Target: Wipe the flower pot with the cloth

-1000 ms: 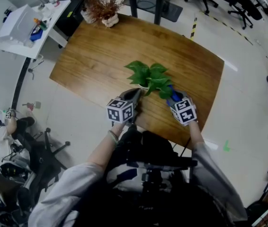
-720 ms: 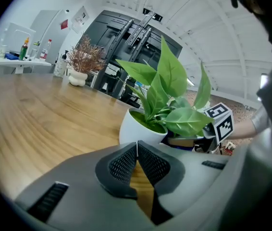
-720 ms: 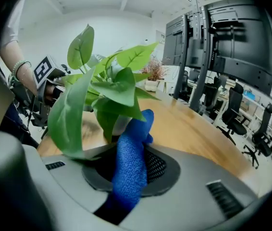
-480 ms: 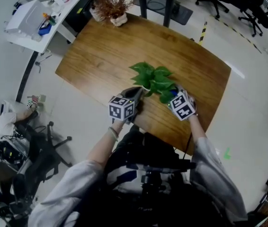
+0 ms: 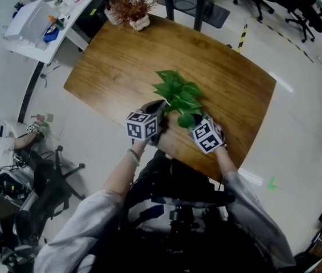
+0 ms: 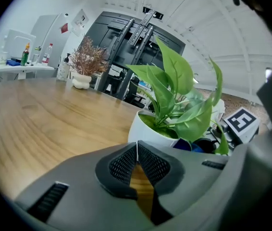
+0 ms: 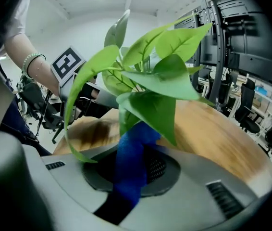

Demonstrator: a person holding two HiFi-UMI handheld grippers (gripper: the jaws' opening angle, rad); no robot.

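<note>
low in the middle of the right gripper view, right gripper (image 7: 137,163) clamped on a blue cloth (image 7: 130,170), cloth rising between the pads toward the green leaves (image 7: 145,76) just ahead. whether cloth meets pot, not possible to tell. at lower centre of the left gripper view, left gripper (image 6: 137,147) pressed shut, meshed pads meeting, nothing held, only wood grain through the slit below. just beyond those jaws, right of centre, white flower pot (image 6: 148,131) upright on the wooden table (image 6: 40,114), blue cloth showing at its right side. from the head view, both grippers close together at the near table edge below frame centre, either side of the leafy plant. farther out, at the upper left of the head view, dried brown plant (image 5: 129,4) in a pale pot on the table's far corner, and a white side table (image 5: 36,24) beyond it.
</note>
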